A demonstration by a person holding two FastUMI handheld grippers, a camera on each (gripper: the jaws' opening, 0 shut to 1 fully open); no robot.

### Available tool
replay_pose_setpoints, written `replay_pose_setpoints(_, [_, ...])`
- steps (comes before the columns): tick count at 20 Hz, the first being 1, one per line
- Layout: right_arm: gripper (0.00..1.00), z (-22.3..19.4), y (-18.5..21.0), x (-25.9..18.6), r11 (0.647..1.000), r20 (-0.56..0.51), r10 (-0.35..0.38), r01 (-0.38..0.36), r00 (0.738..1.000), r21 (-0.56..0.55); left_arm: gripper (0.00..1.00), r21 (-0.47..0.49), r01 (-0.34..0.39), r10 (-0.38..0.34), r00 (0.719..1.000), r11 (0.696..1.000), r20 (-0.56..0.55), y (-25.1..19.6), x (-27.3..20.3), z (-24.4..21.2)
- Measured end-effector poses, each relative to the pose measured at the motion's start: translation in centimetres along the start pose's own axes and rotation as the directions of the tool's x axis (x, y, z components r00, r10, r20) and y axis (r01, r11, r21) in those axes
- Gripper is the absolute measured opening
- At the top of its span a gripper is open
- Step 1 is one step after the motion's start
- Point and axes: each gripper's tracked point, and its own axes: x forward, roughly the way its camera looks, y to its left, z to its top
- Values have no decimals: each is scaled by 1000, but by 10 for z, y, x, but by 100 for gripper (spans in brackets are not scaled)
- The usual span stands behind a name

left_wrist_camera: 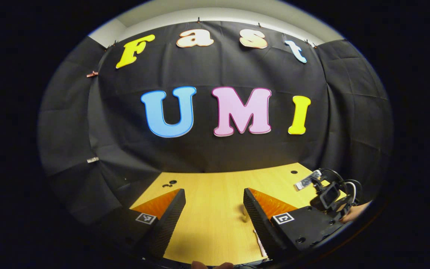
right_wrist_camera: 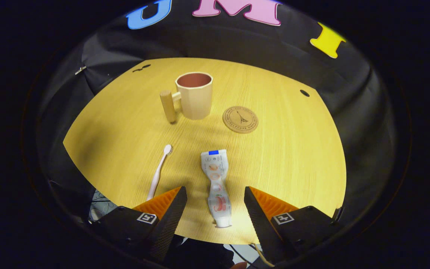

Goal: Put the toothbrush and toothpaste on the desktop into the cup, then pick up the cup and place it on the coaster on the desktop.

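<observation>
Through the right gripper view we look down on the desk [right_wrist_camera: 293, 157] with our right gripper [right_wrist_camera: 215, 209] spread wide and holding nothing. Going from left to right ahead of it: the toothbrush [right_wrist_camera: 158, 173] lies just outside our left finger, head pointing away from us, handle running back toward that finger. The toothpaste [right_wrist_camera: 217, 186] lies between our two fingers, lengthwise along them, cap end nearest us and flat crimped end farther off. Beyond it, to the left, the cup [right_wrist_camera: 195, 95] stands upright with its wooden handle [right_wrist_camera: 168, 106] on the left, and the coaster [right_wrist_camera: 240, 119] lies just beside the cup on the right, apart from it.

We judge the toothpaste to be the first thing to take, since it already sits in the gap. To do it well, we should lower straight down, keep the tube centred, and close across its width near the middle, so it does not droop or swing. Then we carry it forward and left and let it slide in end first without knocking the rim.

In the left gripper view our left gripper [left_wrist_camera: 215, 213] is also spread and empty, held over bare wood. The right gripper [left_wrist_camera: 330, 194] shows off to its right; a pale sliver by its right finger may be the toothbrush, though we cannot be sure.
</observation>
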Motion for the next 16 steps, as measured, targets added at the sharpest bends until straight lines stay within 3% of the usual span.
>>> replay_pose_setpoints(4, [92, -5, -3, 26, 1000, -46, 1, -2, 999, -28, 98, -46, 73, -80, 983, 996, -164, -32, 6, -53])
replay_pose_setpoints(9, [88, -5, -3, 49, 999, -108, 31, -32, 994, -7, 96, -95, 57, -88, 927, 994, -365, -58, 20, -124])
replay_pose_setpoints(14, [59, -9, -5, 62, 996, -158, 68, -58, 985, 68, 93, -72, 26, -58, 870, 997, -489, -68, 33, -166])
replay_pose_setpoints(15, [61, -8, -7, 62, 995, -160, 80, -69, 984, 75, 91, -76, 28, -63, 859, 997, -509, -71, 40, -177])
replay_pose_setpoints(16, [46, -6, -8, 61, 993, -160, 99, -87, 982, 78, 90, -83, 27, -67, 846, 996, -529, -75, 45, -186])
